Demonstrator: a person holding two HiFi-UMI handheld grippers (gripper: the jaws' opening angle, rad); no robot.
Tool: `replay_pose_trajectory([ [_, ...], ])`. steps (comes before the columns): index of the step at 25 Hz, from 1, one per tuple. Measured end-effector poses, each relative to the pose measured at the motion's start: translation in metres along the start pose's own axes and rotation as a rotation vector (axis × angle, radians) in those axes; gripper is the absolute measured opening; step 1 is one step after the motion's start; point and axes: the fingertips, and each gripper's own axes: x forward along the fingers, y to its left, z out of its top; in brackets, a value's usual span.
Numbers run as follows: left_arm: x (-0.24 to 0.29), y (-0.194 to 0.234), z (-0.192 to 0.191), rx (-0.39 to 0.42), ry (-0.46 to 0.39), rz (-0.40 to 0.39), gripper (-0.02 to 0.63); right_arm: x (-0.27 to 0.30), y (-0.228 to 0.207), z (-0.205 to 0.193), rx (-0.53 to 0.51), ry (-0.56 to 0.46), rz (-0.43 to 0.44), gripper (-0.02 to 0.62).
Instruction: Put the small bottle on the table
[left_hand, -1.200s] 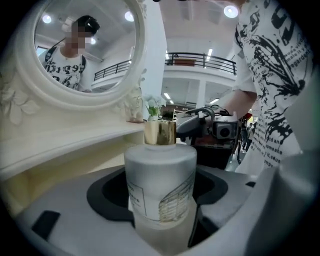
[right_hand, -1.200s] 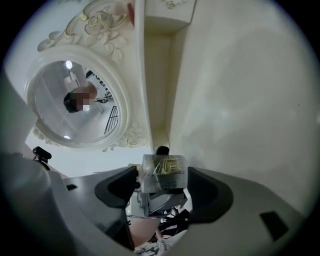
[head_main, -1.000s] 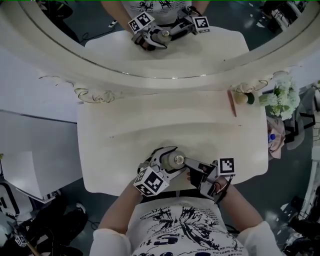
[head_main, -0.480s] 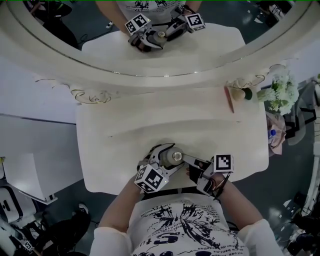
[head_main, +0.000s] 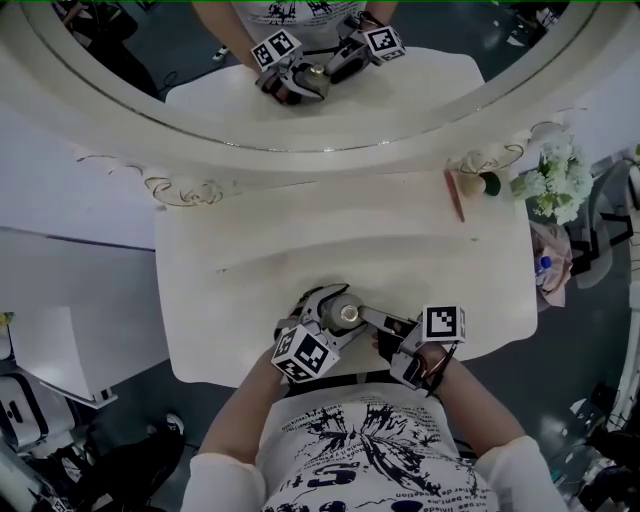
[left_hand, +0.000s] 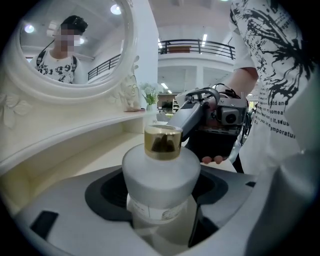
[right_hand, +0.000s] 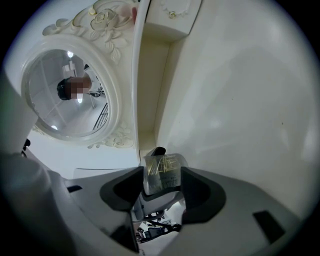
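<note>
The small bottle (head_main: 347, 314), frosted white with a gold cap (left_hand: 162, 142), stands upright just over the near edge of the cream dressing table (head_main: 300, 240). My left gripper (head_main: 333, 316) is shut on the bottle's body (left_hand: 161, 172), one jaw on each side. My right gripper (head_main: 364, 318) reaches in from the right, and its dark pads (right_hand: 196, 192) sit against both sides of the gold cap (right_hand: 162, 172). The bottle's base is hidden behind the left jaws, so I cannot tell whether it touches the tabletop.
A large oval mirror (head_main: 300, 110) in a carved frame rises at the table's back. A red stick (head_main: 453, 195), a small round item (head_main: 487, 184) and white flowers (head_main: 555, 185) sit at the back right. The person's torso (head_main: 360, 450) is close behind the front edge.
My right gripper has slid left up to the bottle's top and its jaws have narrowed onto the cap. The left gripper and bottle have hardly moved.
</note>
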Motion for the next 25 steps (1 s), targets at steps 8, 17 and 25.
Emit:
replay_pose_trajectory([
  [8, -0.013, 0.002, 0.007, 0.005, -0.005, 0.056, 0.351, 0.000, 0.007, -0.004, 0.021, -0.026, -0.005, 0.202],
  [17, -0.081, 0.015, 0.061, -0.077, -0.213, 0.193, 0.312, -0.020, 0.047, 0.001, -0.185, -0.109, -0.049, 0.035],
  [25, -0.127, 0.060, 0.076, -0.190, -0.308, 0.446, 0.020, -0.031, 0.104, 0.016, -0.913, -0.282, -0.206, 0.017],
])
